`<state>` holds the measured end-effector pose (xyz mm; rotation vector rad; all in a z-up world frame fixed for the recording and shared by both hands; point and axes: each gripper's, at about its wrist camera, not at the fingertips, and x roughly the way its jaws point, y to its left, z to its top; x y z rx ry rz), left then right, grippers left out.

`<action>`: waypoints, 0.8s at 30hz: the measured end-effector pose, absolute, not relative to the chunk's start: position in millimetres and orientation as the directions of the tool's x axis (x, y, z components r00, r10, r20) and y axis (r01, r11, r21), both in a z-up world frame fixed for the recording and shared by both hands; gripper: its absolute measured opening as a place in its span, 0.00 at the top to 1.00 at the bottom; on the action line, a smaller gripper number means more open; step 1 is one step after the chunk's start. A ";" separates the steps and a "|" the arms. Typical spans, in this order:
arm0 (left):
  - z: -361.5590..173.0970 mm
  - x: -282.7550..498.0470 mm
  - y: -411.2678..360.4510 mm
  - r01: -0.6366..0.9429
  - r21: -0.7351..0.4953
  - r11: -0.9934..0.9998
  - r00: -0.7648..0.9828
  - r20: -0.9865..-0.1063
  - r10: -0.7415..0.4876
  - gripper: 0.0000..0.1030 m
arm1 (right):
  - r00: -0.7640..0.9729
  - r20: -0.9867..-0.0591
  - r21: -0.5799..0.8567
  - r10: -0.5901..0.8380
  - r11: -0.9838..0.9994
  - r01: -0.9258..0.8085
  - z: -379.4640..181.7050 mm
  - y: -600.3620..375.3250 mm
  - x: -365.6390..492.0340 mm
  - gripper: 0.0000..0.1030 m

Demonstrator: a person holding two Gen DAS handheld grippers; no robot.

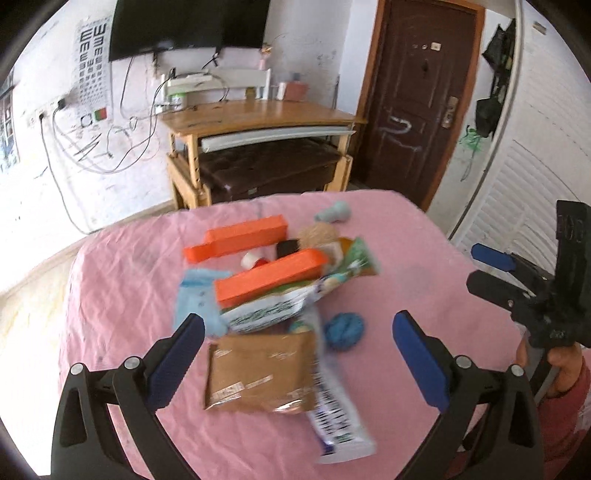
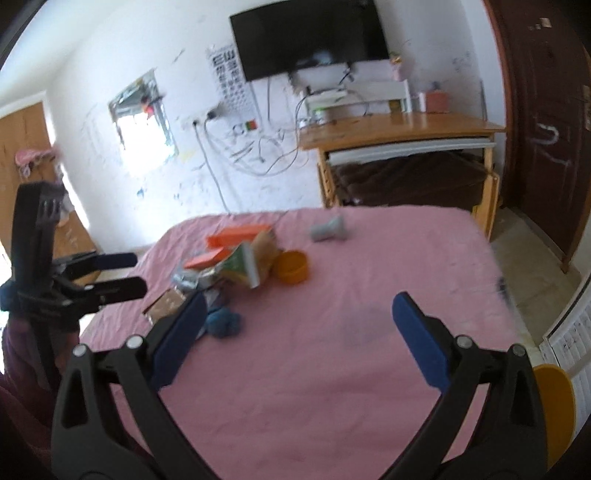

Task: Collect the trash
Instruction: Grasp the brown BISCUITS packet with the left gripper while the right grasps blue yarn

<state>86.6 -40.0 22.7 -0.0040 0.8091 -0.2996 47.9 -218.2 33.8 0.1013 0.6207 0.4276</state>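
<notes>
A pile of trash lies on the pink-covered table (image 1: 122, 280): a brown packet (image 1: 258, 373), a white-and-blue wrapper (image 1: 332, 413), a green-and-white snack bag (image 1: 280, 302), a crumpled blue ball (image 1: 345, 330), two orange boxes (image 1: 269, 277) and a grey piece (image 1: 334, 212). My left gripper (image 1: 299, 354) is open, hovering above the brown packet, holding nothing. My right gripper (image 2: 299, 332) is open and empty over bare cloth right of the pile; it shows in the left wrist view (image 1: 491, 266). An orange cup (image 2: 291, 266) stands by the pile.
A wooden desk (image 1: 258, 122) stands beyond the table under a wall TV (image 1: 188, 26). A brown door (image 1: 417, 96) is at the back right, white slatted doors (image 1: 535, 177) at the right. A yellow round object (image 2: 554, 402) sits off the table's right edge.
</notes>
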 end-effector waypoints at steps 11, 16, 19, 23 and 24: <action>-30.0 107.4 -26.2 0.271 -0.165 0.948 0.535 -0.793 -0.291 0.06 | 0.666 -0.624 0.157 0.409 0.900 -0.407 17.9 -175.4 50.3 0.06; -39.3 106.9 -16.7 0.272 -0.207 0.940 0.535 -0.779 -0.326 0.09 | 0.648 -0.647 0.120 0.402 0.893 -0.434 14.8 -157.4 50.4 0.06; -40.4 106.9 -8.3 0.282 -0.225 0.933 0.533 -0.772 -0.347 0.30 | 0.640 -0.660 0.092 0.393 0.888 -0.451 12.6 -145.7 50.8 0.06; -40.8 100.8 -8.2 0.306 -0.195 0.932 0.550 -0.763 -0.340 0.36 | 0.622 -0.681 0.061 0.386 0.877 -0.477 6.3 -131.1 52.0 0.06; -40.8 99.3 -8.8 0.311 -0.188 0.932 0.553 -0.761 -0.338 0.39 | 0.618 -0.687 0.055 0.383 0.875 -0.482 4.7 -127.8 52.8 0.06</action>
